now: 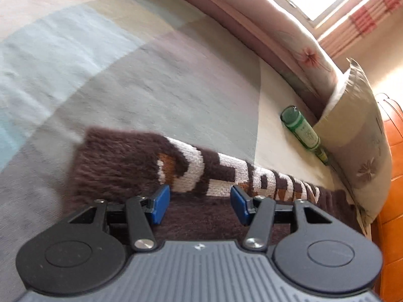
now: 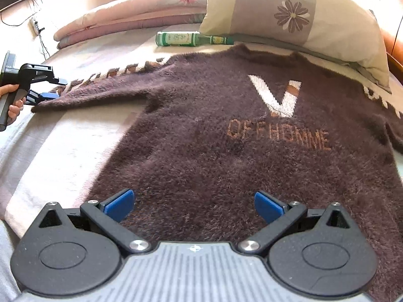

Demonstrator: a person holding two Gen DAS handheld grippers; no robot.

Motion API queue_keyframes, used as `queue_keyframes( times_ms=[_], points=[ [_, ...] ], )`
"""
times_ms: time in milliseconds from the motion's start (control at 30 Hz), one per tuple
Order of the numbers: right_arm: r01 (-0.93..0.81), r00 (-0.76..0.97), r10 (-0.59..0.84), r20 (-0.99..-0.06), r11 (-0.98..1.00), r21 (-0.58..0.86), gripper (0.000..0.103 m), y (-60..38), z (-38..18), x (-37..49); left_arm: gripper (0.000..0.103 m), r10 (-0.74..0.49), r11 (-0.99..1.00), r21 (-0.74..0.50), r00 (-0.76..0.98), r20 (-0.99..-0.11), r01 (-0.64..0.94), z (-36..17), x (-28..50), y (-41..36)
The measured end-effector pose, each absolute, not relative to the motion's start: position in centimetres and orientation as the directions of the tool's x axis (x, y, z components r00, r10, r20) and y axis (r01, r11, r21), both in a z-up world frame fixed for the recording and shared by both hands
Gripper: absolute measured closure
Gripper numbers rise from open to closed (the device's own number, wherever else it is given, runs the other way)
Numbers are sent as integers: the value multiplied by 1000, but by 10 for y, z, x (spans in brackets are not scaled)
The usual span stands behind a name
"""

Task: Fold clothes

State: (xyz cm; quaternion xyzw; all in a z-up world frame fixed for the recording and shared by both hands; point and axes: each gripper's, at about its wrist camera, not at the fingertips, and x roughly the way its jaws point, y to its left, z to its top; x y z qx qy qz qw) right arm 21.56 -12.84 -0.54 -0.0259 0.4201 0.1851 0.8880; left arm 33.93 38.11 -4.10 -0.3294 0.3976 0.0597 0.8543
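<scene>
A fuzzy brown sweater [image 2: 226, 151] lies spread flat on the bed, front up, with a white V and orange lettering. Its left sleeve [image 1: 131, 166], patterned with white and orange letters, stretches out across the sheet. My left gripper [image 1: 200, 205] hovers over that sleeve near the cuff, its blue pads apart with nothing pressed between them. In the right wrist view the left gripper [image 2: 50, 95] sits at the sleeve's tip, held by a hand [image 2: 12, 108]. My right gripper [image 2: 194, 206] stands wide open just above the sweater's lower body.
A green glass bottle [image 2: 191, 39] lies on the sheet beyond the sweater, next to a flowered pillow [image 2: 302, 20]. A folded pink quilt [image 2: 126, 12] lines the far side. A wooden headboard [image 1: 393, 151] stands behind the pillow. The patchwork bedsheet [image 1: 126, 63] extends past the sleeve.
</scene>
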Motion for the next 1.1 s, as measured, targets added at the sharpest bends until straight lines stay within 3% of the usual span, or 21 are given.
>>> queue_keyframes(
  times_ms=[67,233,333,533,700,800,933,1100],
  points=[
    [-351,580,308,-754,930,110,0,-127,-4,214,40,-134,808,-474,674,-727,-350,-32,344,363],
    [-375,580,322,-748,921,106,0,-116,2,207,28,-289,854,-504,688,-666,-129,-22,370,297],
    [-386,586,319,-745,918,89,0,-113,6,202,28,-317,858,-501,649,-692,-115,-36,383,277],
    [-349,599,286,-748,934,78,0,-133,3,201,32,-285,836,-523,683,-673,-165,-58,349,317],
    [-283,566,267,-780,952,121,0,-151,-19,210,35,-148,865,-428,681,-717,-261,-45,315,350],
    [-264,533,258,-806,956,132,0,-153,-35,212,29,-66,882,-363,686,-725,-299,-27,314,342],
    [-289,533,202,-821,956,48,0,-139,-45,207,14,-131,909,-377,740,-660,-176,-18,326,307],
    [-287,528,170,-832,958,13,0,-133,-47,208,13,-94,935,-311,726,-681,-170,-47,343,260]
  ],
)
